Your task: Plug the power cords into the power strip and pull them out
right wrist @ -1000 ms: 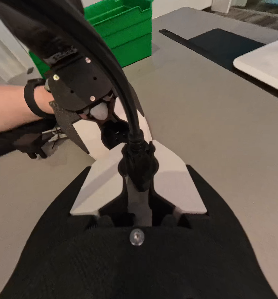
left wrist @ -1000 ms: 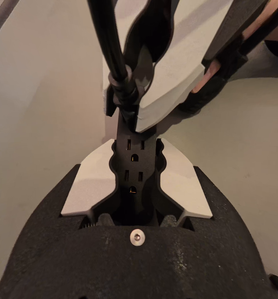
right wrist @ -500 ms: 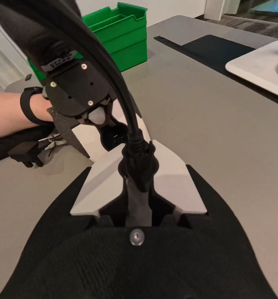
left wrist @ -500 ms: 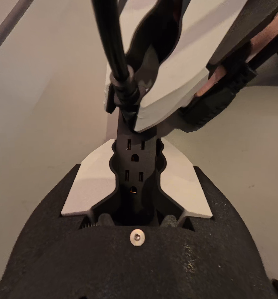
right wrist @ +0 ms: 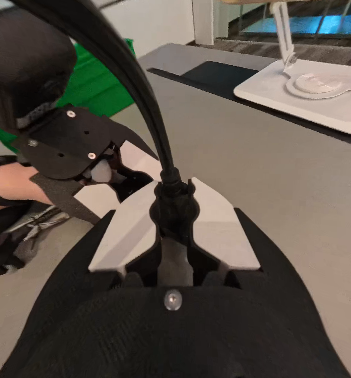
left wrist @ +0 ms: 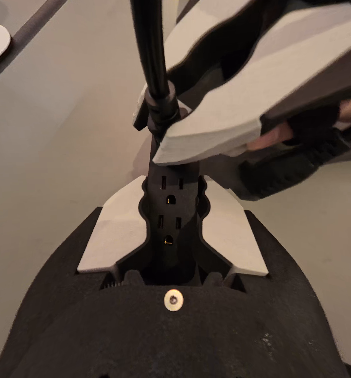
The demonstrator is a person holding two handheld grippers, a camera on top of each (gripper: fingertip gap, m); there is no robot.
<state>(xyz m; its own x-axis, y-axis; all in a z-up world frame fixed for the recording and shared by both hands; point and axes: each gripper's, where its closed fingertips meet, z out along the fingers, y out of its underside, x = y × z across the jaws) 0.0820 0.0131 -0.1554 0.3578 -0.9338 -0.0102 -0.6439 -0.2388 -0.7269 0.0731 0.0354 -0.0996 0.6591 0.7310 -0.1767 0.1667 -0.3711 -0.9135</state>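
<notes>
The left gripper (left wrist: 171,196) clamps the black power strip (left wrist: 170,214) at frame centre; the right gripper (right wrist: 173,196) grips the plug (right wrist: 173,212), hiding its prongs; the cord (right wrist: 129,92) exits the top edge.

green bin (right wrist: 93,86) | white stand base (right wrist: 305,98) (on dark mat (right wrist: 217,77)) | grey table (right wrist: 252,163)

Office — grey desk (right wrist: 252,173), monitor stand (right wrist: 305,90)
</notes>
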